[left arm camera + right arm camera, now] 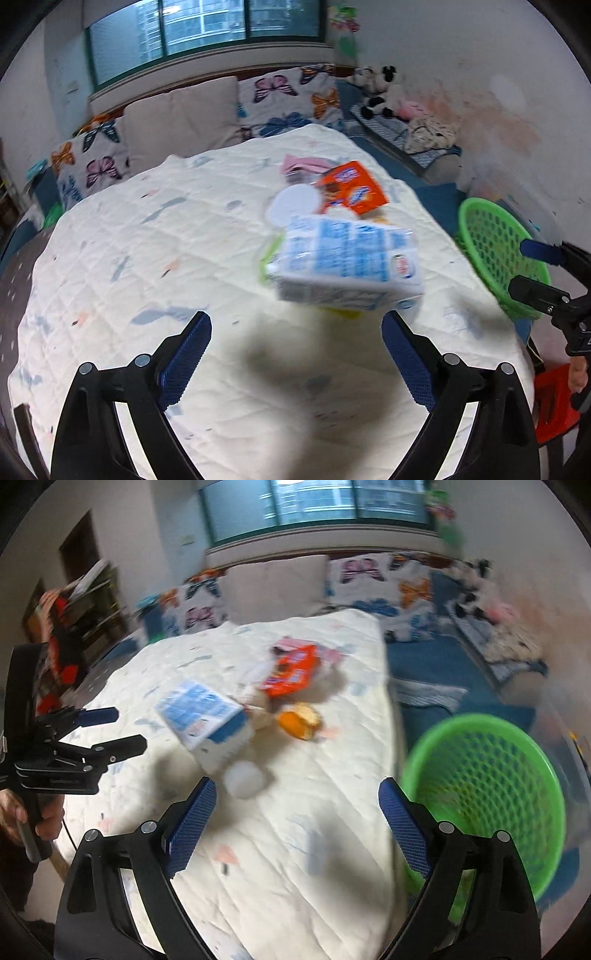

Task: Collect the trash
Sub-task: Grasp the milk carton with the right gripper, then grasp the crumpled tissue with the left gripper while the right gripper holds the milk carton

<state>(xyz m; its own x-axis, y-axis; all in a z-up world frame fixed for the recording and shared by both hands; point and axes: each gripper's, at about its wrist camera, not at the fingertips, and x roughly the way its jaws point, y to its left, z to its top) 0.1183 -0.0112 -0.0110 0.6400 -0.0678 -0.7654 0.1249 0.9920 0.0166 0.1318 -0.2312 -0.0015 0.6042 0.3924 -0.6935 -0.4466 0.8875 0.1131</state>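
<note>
A pile of trash lies on a table under a white quilted cloth point(147, 258). A blue and white milk carton point(343, 266) lies on its side just ahead of my left gripper point(295, 332), which is open and empty. Behind it are an orange snack box point(354, 184), a white round lid point(295, 203) and a pink wrapper point(303, 164). In the right wrist view my right gripper point(297, 797) is open and empty, above the cloth, near a white cup point(245, 779), the carton point(207, 716), an orange bun-like item point(301, 720) and the orange box point(291, 672).
A green mesh basket point(487, 797) stands off the table's right edge; it also shows in the left wrist view point(495, 251). A sofa with butterfly cushions point(280, 99), plush toys point(380, 88) and a window lie beyond. A red stool point(554, 402) is at the lower right.
</note>
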